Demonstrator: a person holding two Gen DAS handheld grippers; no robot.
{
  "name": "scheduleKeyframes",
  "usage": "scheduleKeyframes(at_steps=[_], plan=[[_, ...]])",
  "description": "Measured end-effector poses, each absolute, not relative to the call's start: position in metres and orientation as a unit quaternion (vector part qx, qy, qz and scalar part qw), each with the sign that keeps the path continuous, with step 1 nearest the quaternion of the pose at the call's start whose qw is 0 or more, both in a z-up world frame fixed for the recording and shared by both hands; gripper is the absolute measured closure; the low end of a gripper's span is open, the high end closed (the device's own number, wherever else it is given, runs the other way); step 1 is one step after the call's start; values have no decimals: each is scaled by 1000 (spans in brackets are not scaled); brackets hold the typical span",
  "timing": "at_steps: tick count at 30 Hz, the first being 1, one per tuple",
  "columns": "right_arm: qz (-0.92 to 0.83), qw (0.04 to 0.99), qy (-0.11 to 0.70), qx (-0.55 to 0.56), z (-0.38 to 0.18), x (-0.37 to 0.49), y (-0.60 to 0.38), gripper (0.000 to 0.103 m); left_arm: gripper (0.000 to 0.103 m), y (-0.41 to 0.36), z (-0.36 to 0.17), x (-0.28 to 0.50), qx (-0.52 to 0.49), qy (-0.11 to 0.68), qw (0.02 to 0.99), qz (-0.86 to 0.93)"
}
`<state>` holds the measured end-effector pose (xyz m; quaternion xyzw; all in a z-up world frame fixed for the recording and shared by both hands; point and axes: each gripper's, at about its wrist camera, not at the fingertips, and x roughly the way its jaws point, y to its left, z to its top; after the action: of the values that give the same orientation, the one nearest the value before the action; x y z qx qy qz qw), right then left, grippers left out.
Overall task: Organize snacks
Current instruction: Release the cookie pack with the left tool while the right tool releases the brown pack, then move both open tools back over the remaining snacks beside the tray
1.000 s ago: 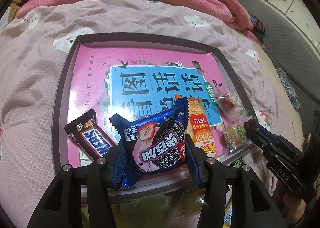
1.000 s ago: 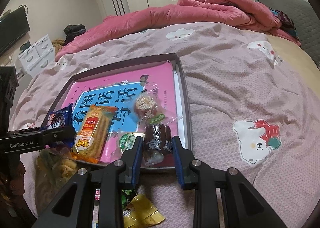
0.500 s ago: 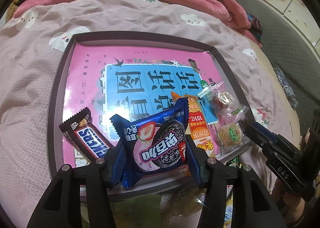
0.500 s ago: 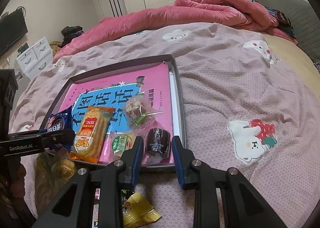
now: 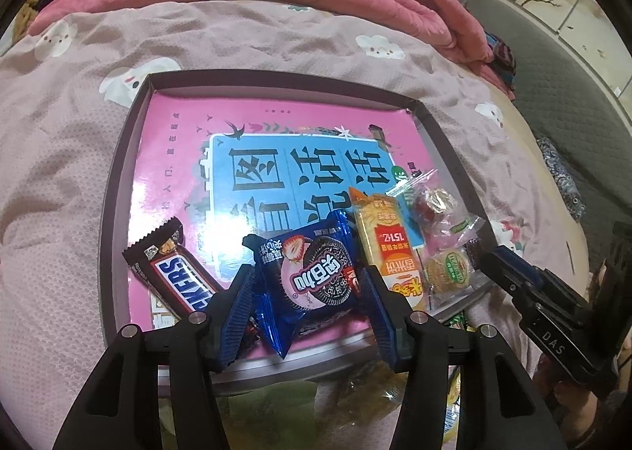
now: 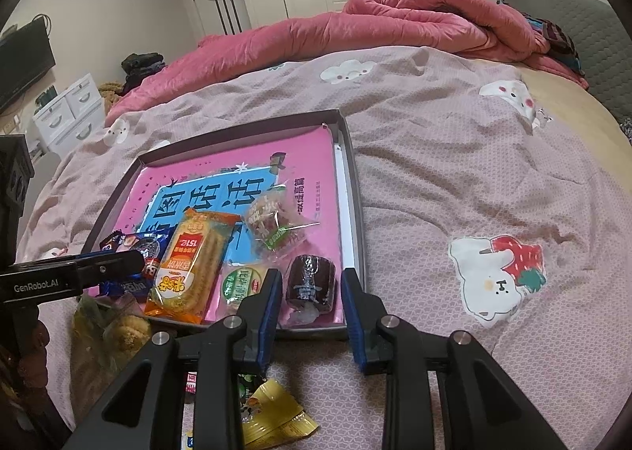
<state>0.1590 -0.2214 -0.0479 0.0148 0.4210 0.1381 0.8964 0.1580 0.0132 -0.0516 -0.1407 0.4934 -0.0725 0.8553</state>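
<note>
Step in hand: setting two snacks into the row along the 6 o'clock edge of the tray (image 5: 276, 75); judged from how both sit low over the tray floor, this is the putting-down stage.
Left gripper (image 5: 307, 280): jaws about half spread and pinching a blue cookie packet (image 5: 316, 264) by its sides; the packet sits at the tray's 6 o'clock edge, tilted, its lower crimp hanging over the rim.
Right gripper (image 6: 309, 274): jaws drawn in narrow on a dark chocolate roll (image 6: 312, 288), gripping it as far as the view shows; the roll is at the tray's 5 o'clock corner, apparently down on the tray floor.
Row so far: a chocolate bar (image 5: 177, 276) at 7 o'clock; an orange cracker pack (image 5: 387, 244) just beside the cookie packet; a clear bag of sweets (image 5: 434, 205) and a round biscuit (image 5: 450, 272) toward 4 o'clock.
Left to sort: a yellow foil packet (image 6: 276, 414) and a bag of fried snacks (image 6: 106, 327) lie on the bed sheet (image 6: 474, 173), off the tray past its 6 o'clock edge.
Next move calls for: nudging the cookie packet fully inside the rim; spreading both jaws; lifting clear without dragging neighbours; then reaching for the loose packets.
Risk: the tilted packet may slide off the edge once let go.
</note>
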Motion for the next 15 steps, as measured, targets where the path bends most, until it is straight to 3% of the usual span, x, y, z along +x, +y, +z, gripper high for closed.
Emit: scheduleKeyframes(at_steps=[6, 15], plan=[[143, 897, 417, 22, -45, 158, -222, 67, 46, 14, -47, 155, -142, 490, 857, -72], [142, 902, 408, 26, -40, 155, -223, 62, 37, 12, -34, 151, -131, 473, 869, -71]])
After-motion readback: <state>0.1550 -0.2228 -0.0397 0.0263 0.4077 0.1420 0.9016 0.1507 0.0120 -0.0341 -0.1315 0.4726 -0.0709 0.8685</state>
